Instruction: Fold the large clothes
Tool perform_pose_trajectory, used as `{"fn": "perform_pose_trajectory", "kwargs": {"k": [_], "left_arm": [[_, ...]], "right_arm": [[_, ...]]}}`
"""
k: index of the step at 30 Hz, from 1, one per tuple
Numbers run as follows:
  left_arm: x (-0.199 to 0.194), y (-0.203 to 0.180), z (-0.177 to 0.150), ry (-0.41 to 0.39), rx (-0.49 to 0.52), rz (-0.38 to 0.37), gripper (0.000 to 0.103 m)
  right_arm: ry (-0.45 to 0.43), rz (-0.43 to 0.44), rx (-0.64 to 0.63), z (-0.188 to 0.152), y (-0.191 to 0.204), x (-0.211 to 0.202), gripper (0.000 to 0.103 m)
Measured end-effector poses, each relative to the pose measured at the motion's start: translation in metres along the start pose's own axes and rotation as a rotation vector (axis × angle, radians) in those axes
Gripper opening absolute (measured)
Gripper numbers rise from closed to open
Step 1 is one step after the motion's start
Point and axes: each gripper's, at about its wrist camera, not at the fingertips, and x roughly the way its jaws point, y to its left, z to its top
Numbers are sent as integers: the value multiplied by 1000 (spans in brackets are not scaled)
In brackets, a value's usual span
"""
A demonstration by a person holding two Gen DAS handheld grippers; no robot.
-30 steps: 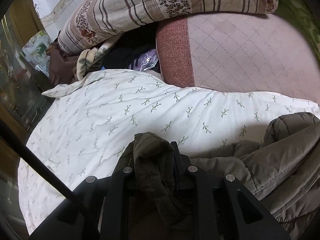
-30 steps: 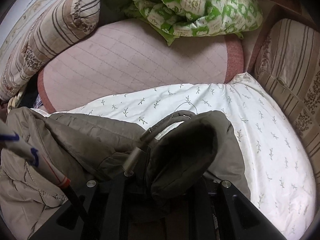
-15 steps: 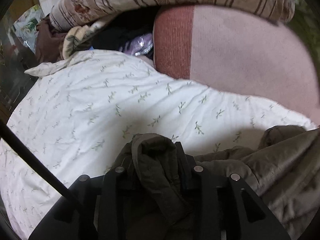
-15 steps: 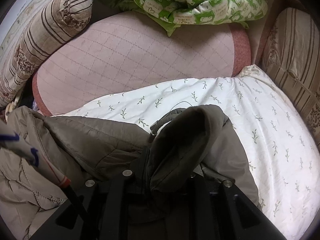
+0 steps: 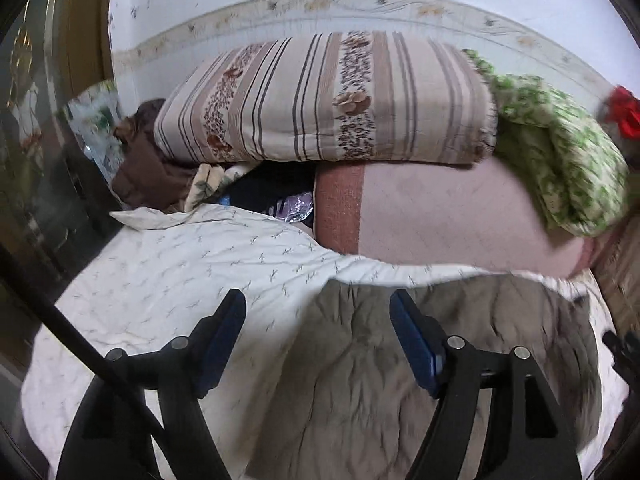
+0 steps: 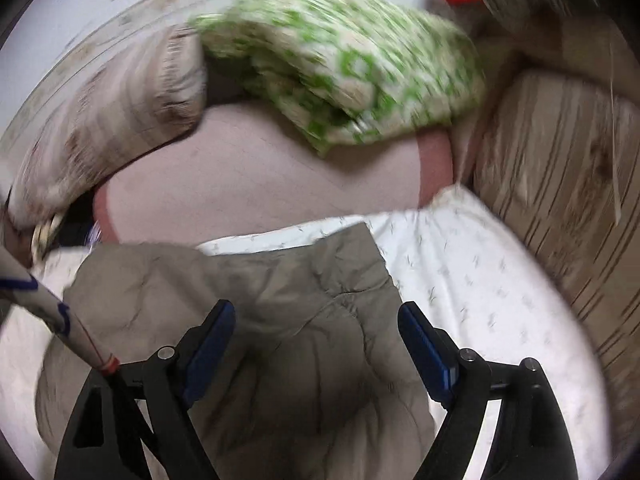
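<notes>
The left gripper (image 5: 318, 312) hangs above the olive padded jacket (image 5: 420, 360), jaws opening, nothing clamped between them. The right gripper (image 6: 316, 320) does likewise, jaws opening and released. The jacket lies spread flat beneath and ahead of both, on a white leaf-print sheet (image 5: 160, 280), a striped quilt (image 5: 328, 96) beyond.

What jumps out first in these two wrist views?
A puffy olive-grey jacket lies spread on the white leaf-print sheet, filling the near middle of both views. Above it the left gripper and right gripper hang with jaws opening, nothing pinched between their blue pads. Behind, a striped floral quilt and a green patterned quilt are heaped on a pink mat by the wall.
</notes>
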Motion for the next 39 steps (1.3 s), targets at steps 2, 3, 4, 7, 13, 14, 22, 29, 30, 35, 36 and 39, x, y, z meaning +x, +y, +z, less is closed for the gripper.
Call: {"fn": "perform_pose_trajectory", "kwargs": {"k": [2,3,4,7,13,14,22,29,30,35,36,39], "left_arm": [[-18,1,-20,5,9,-7,75],[-26,4,-34,13,10,-16,76],[-31,6,-46,22,9,-28,76],[-33,13,-76,59,-11,-51,76],[-12,27,-109,101,-66,-77,76],[-9,28,-111,99,-67,-73,76],[7,51,-121,67,-69,-14,76],[22,70,-128,106,-116,9,76],[21,73,-129,106,-124,18,76],[17,76,-129,88,-121,34,76],[16,76,-130,84,-116,37,76],[16,75,-132,75,-103,44,76]], "right_arm": [[-19,-1,-105,-6,26,-21,85],[-25,5,-143,-10,37,-29,81],[-30,14,-175,-13,49,-35,79],[-25,54,-234,-14,87,-39,55],[64,159,-195,0,155,9,50],[82,147,-191,0,164,24,50],[176,30,-165,-24,179,136,61],[110,39,-121,-39,168,144,62],[125,25,-137,-37,171,144,62],[47,-10,-193,-5,199,92,62],[24,30,-198,-1,209,77,62],[40,129,-219,-2,239,62,62]]}}
